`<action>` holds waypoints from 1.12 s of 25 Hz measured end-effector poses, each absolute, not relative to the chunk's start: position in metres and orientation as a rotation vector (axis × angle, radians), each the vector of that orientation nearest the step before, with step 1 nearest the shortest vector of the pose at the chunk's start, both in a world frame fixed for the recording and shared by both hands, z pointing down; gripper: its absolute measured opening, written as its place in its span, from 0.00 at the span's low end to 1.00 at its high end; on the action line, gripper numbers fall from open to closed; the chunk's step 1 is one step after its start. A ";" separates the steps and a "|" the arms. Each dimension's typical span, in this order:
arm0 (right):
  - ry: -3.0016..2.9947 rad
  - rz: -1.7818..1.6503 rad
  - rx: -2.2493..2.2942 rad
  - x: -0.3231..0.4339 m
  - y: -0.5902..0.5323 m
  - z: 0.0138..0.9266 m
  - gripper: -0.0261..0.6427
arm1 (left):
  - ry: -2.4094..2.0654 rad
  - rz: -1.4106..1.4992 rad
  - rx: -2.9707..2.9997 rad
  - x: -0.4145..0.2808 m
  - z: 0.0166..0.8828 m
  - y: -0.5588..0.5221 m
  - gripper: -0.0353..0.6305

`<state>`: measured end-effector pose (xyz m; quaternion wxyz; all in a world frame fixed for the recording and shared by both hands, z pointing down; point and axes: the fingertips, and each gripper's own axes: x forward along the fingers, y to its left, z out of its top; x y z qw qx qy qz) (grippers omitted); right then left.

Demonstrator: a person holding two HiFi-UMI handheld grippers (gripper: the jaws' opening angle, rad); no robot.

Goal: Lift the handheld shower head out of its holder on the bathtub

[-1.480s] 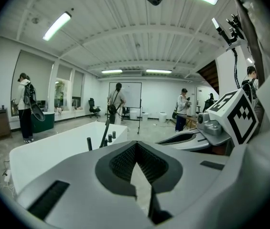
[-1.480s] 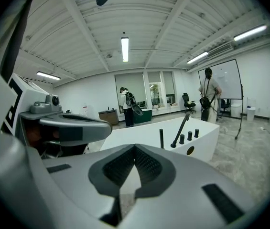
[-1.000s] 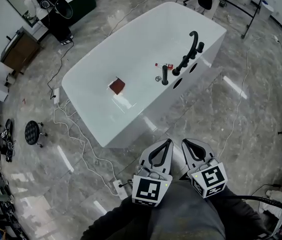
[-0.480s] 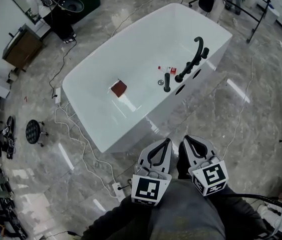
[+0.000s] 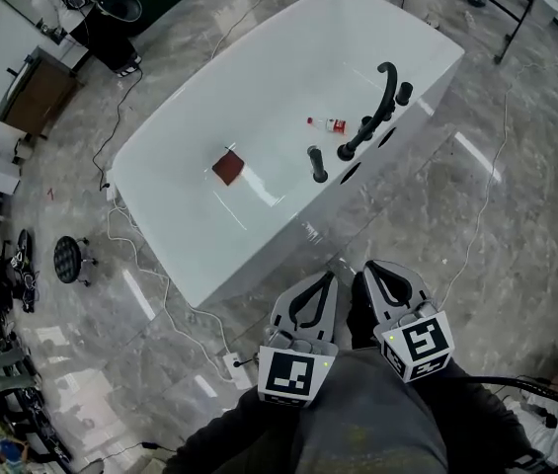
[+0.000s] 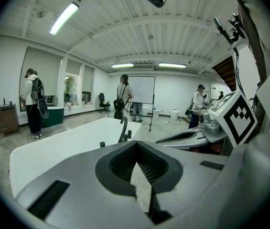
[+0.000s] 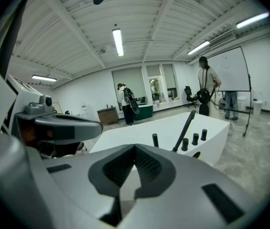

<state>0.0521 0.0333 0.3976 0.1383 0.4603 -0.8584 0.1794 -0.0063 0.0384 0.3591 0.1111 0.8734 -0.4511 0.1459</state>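
Handheld shower head [image 5: 316,163]: black, upright in its holder on right rim of white bathtub [image 5: 190,265], nearest of the black fittings; curved spout [image 5: 388,85] farther along the same rim. Left gripper [image 5: 329,277] and right gripper [image 5: 369,268] side by side near the person, over marble floor [image 5: 437,235], well apart from the shower head. Fingers of both clenched together, grasping nothing. Red item [image 5: 228,166] and small bottle [image 5: 329,123] lie inside tub.
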 end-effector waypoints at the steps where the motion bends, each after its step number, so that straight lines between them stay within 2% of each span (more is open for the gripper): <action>1: -2.487 0.529 1.319 0.054 0.028 0.401 0.04 | -1.330 0.442 2.557 -0.003 0.362 0.033 0.06; 17: -2.652 0.631 1.111 0.060 -0.046 0.392 0.04 | -1.571 0.598 2.373 0.001 0.351 -0.008 0.06; 28: -2.625 0.593 1.069 0.045 -0.071 0.410 0.04 | -1.583 0.521 2.361 -0.013 0.369 -0.042 0.06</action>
